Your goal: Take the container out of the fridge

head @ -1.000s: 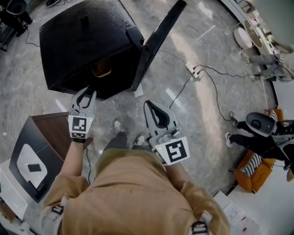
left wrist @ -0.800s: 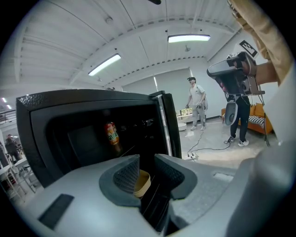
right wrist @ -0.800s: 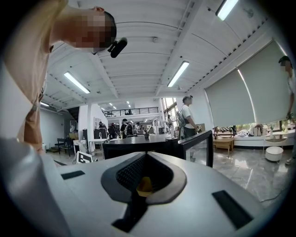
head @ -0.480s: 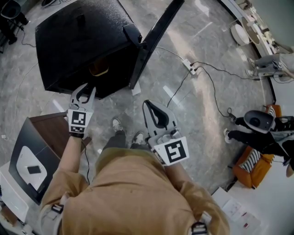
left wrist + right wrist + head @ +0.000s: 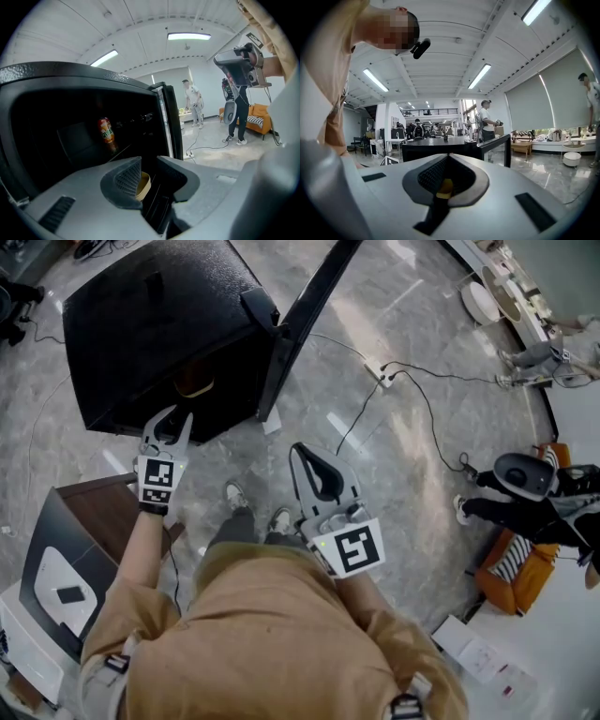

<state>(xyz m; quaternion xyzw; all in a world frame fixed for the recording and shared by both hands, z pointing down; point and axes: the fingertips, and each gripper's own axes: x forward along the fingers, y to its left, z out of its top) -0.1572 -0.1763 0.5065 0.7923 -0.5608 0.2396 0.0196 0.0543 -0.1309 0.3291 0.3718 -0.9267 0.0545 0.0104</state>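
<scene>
A black mini fridge (image 5: 159, 315) stands on the floor with its door (image 5: 305, 320) swung open to the right. Inside its dark opening sits a tan round container (image 5: 195, 385). My left gripper (image 5: 173, 418) is open just in front of that opening, holding nothing. In the left gripper view the container (image 5: 144, 185) shows low between the spread jaws of the left gripper (image 5: 149, 161), and an orange can (image 5: 107, 131) stands deeper inside. My right gripper (image 5: 300, 448) is shut and empty, held close to my body. In its own view the right gripper (image 5: 449, 157) faces the fridge from the door side.
A power strip with cables (image 5: 380, 376) lies on the floor right of the door. A brown desk (image 5: 103, 512) and a white device (image 5: 56, 587) are at my left. An orange sofa (image 5: 525, 568) stands at the far right. People stand in the background.
My left gripper has moved forward, closer to the fridge opening, still open. The right gripper has stayed where it was.
</scene>
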